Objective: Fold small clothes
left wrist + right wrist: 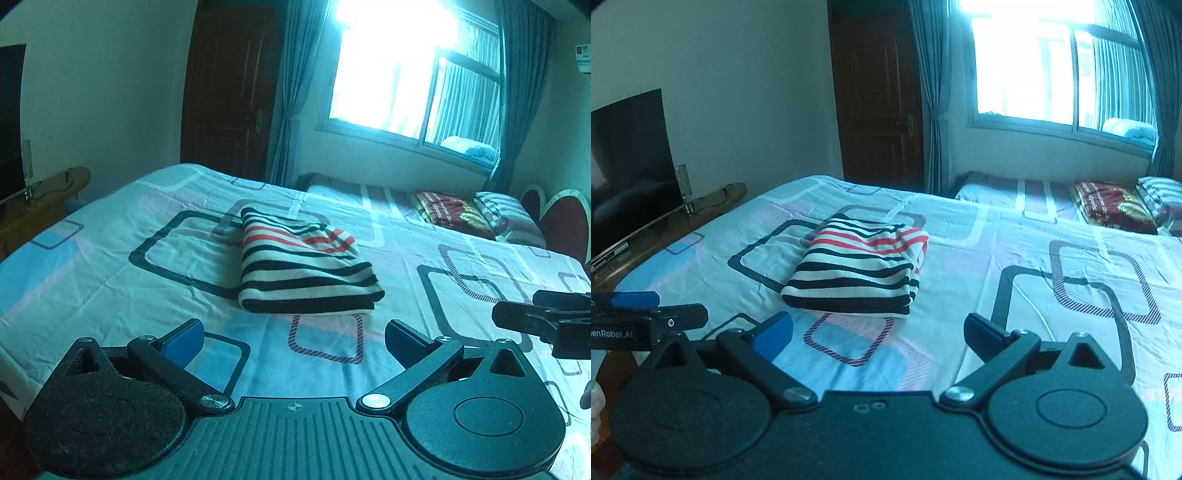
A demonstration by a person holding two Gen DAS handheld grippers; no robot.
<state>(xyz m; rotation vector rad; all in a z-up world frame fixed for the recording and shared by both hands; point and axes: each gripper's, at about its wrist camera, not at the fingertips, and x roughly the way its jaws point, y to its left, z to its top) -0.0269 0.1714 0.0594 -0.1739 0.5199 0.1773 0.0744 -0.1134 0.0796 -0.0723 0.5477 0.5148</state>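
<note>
A small garment with black, white and red stripes lies folded into a compact rectangle on the bed; it also shows in the right wrist view. My left gripper is open and empty, held above the bed just in front of the garment. My right gripper is open and empty, also just short of the garment. The right gripper's tip shows at the right edge of the left wrist view, and the left gripper shows at the left edge of the right wrist view.
The bed sheet has a pattern of rounded squares. Pillows lie at the headboard on the right. A TV stands on a wooden stand to the left. A dark door and a curtained window are behind.
</note>
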